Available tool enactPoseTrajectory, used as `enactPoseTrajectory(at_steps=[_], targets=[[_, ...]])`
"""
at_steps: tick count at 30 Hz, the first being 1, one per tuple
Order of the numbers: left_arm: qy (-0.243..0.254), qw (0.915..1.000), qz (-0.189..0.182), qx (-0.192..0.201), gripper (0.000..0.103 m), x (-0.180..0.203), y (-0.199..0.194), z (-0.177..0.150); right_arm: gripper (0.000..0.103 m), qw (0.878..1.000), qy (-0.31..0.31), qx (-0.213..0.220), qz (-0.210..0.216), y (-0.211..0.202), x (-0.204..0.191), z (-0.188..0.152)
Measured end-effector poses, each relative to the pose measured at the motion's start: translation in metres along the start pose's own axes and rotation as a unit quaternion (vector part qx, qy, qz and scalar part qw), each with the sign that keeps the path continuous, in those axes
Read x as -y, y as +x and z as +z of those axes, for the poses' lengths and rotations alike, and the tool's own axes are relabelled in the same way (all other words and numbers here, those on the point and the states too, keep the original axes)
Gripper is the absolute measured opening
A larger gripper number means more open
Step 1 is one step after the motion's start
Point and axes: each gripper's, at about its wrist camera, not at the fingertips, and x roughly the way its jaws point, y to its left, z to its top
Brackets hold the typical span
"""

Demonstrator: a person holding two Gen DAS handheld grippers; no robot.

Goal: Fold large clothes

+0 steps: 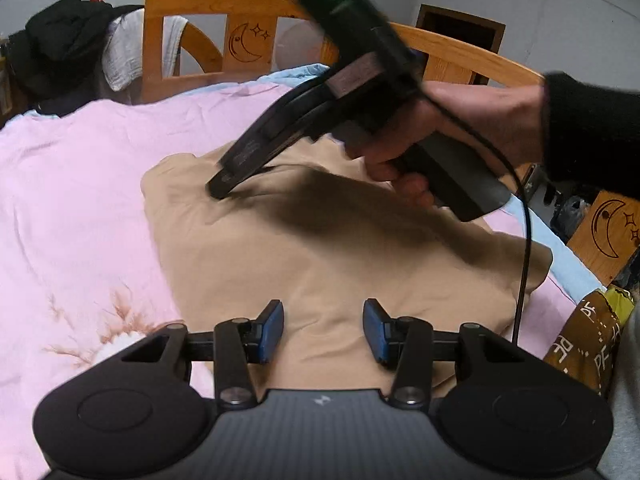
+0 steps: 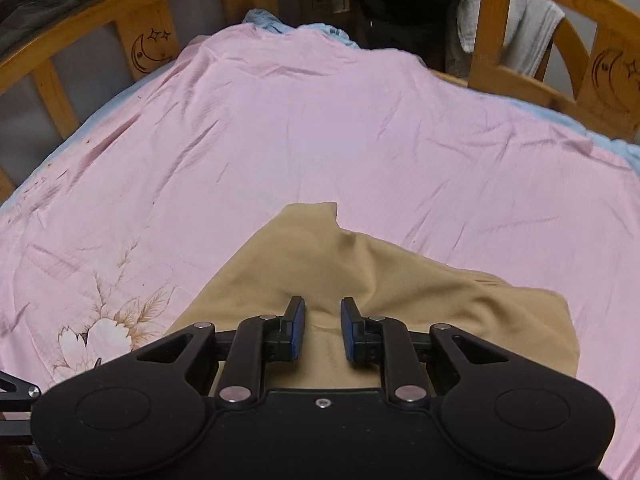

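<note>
A tan garment lies partly folded on a pink bedsheet. My left gripper is open just above the garment's near edge, holding nothing. In the left wrist view my right gripper comes in from the upper right, held by a hand, with its tips down on the garment's far left part. In the right wrist view the right gripper is open with a narrow gap, over the tan garment, nothing between its pads.
A wooden bed rail with moon and star carvings runs around the bed. Dark clothes and a white towel hang at the far left. A brown patterned bag sits at the right. A black cable hangs over the garment.
</note>
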Motion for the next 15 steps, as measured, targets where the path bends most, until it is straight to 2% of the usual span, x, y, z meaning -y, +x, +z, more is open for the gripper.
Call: enactPoseTrajectory(at_steps=[3, 5, 7, 9, 11, 13, 15], targets=[[-0.003, 0.9992, -0.023, 0.032, 0.043, 0.002, -0.025, 0.000, 0.021, 0.998, 0.050, 0.033, 0.005, -0.038, 0.008, -0.008], [0.003, 0.9995, -0.023, 0.023, 0.043, 0.004, -0.028, -0.004, 0.021, 0.997, 0.061, 0.055, 0.018, -0.071, 0.007, -0.023], [-0.009, 0.9996, -0.026, 0.012, 0.043, 0.002, -0.023, -0.008, 0.021, 0.998, 0.040, 0.049, 0.018, -0.093, -0.001, -0.045], [-0.019, 0.9996, -0.021, 0.002, 0.041, 0.000, -0.018, -0.007, 0.021, 0.999, 0.028, 0.022, 0.011, -0.096, -0.006, -0.067], [-0.008, 0.9999, -0.006, -0.007, 0.040, 0.000, -0.014, -0.003, 0.021, 0.999, 0.037, -0.002, 0.006, -0.083, -0.008, -0.093], [0.014, 0.9997, 0.016, -0.010, 0.039, 0.007, -0.007, -0.004, 0.020, 0.999, 0.052, 0.011, 0.002, -0.069, -0.008, -0.116], [0.029, 0.9991, 0.029, -0.011, 0.038, 0.014, -0.005, -0.003, 0.020, 0.997, 0.070, 0.028, -0.002, -0.066, -0.008, -0.123]])
